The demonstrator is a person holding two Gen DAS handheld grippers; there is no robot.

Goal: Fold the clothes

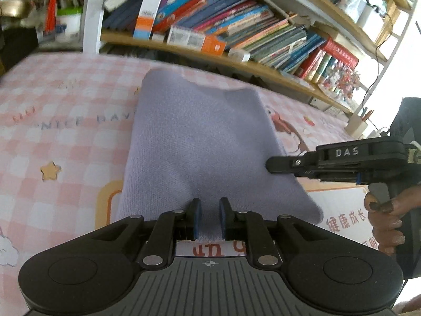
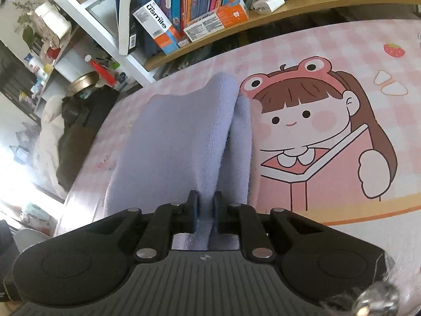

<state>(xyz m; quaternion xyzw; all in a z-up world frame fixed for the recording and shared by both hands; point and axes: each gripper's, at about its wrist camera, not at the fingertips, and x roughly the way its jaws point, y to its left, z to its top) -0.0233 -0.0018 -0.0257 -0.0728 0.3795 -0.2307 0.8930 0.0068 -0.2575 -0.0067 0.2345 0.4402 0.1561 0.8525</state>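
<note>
Lavender cloth (image 1: 194,142) lies folded on the desk (image 1: 65,137), which carries a pink checked mat with a cartoon girl (image 2: 310,121) printed on it. The cloth is a knit or terry weave, a rough rectangle running away from both cameras toward the bookshelf (image 1: 236,26).

Left gripper (image 1: 210,218): fingers nearly together, clamped on the near hem of the cloth; a strip of fabric passes between the blue pads (image 1: 197,220) and shows again below them. The hem is lifted slightly off the mat here.

Right gripper (image 2: 205,213): fingers clenched on a raised ridge of the cloth at its right edge. From that pinch the fabric rises into a long fold with a deep crease running away from the camera. In the left wrist view the same gripper (image 1: 271,164) enters from the right, its tip at the cloth's right edge, with a hand (image 1: 386,218) wrapped round its handle.

Both grippers hold the same end of the cloth, left at the middle of the hem, right at the side.

Books and small boxes (image 2: 215,21) fill the shelf behind the desk.
</note>
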